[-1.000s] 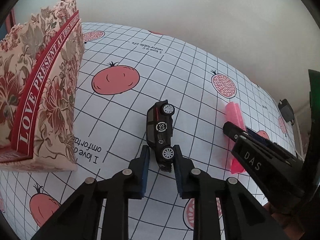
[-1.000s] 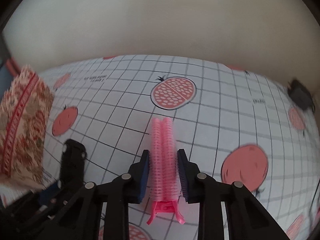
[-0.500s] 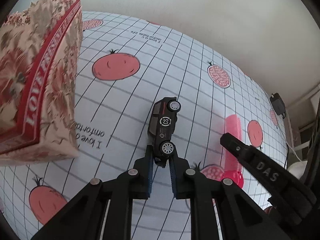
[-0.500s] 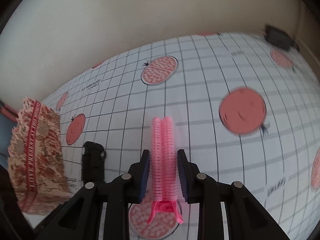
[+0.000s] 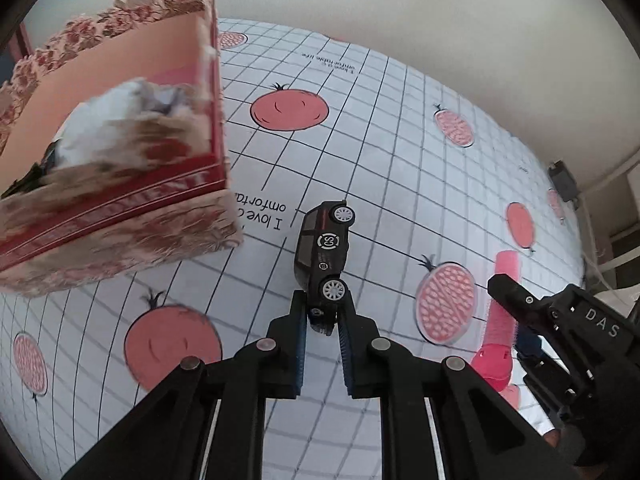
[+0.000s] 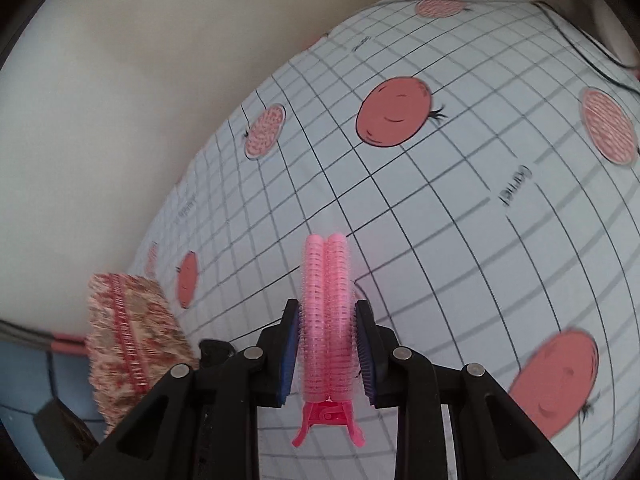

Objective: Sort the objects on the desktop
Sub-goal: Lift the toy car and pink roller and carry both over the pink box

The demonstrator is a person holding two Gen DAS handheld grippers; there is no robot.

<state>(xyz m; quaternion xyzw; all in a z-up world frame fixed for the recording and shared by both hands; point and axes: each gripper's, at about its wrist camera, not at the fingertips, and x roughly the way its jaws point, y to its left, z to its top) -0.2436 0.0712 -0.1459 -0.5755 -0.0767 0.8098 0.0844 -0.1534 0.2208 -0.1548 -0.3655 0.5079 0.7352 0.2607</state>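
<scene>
**Above the tablecloth, both grippers loaded**

Left gripper (image 5: 323, 322) is clamped on the toy car's (image 5: 323, 248) rear, its nose hanging free toward the floral box (image 5: 120, 216) at far left, likely its bin. Right gripper (image 6: 327, 354) squeezes the pink hair roller clip (image 6: 327, 320) lengthwise, clear of the cloth.

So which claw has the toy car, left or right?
The left claw: it pinches the black toy car by its rear end. The right claw grips the pink hair-roller clip instead.
</scene>
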